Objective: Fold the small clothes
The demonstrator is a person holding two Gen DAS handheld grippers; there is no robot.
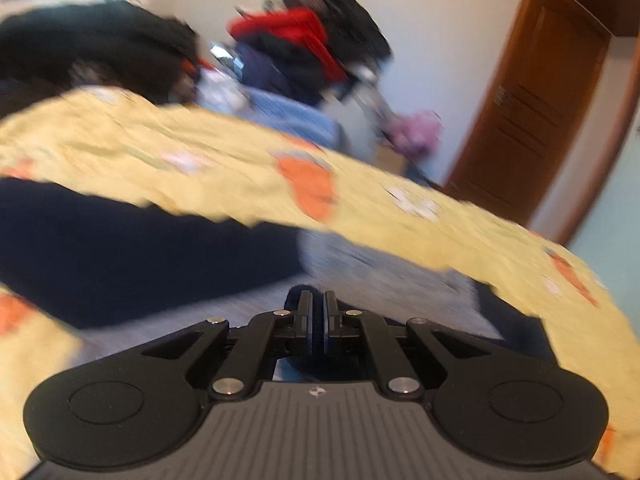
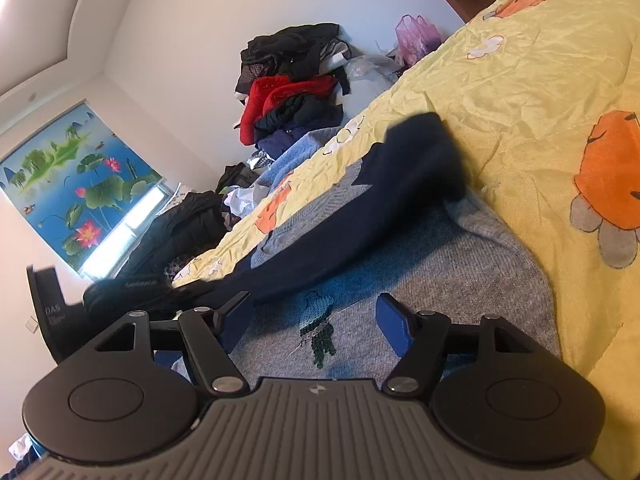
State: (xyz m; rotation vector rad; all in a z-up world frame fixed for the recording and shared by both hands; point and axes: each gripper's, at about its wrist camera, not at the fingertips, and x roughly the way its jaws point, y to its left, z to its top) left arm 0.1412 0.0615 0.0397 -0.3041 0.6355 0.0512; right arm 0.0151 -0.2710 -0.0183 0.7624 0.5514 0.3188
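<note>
left gripper [image 1: 317, 316] tilted down over yellow bedspread [image 1: 224, 156], jaws pinched on navy fabric, its extent blurred. right gripper [image 2: 316, 322] low above grey sweater [image 2: 472, 264], jaws apart, nothing between. navy sleeve [image 2: 384, 200] lies across sweater, long axis diagonal, cuff toward upper right. left-wrist view motion-blurred.
</note>
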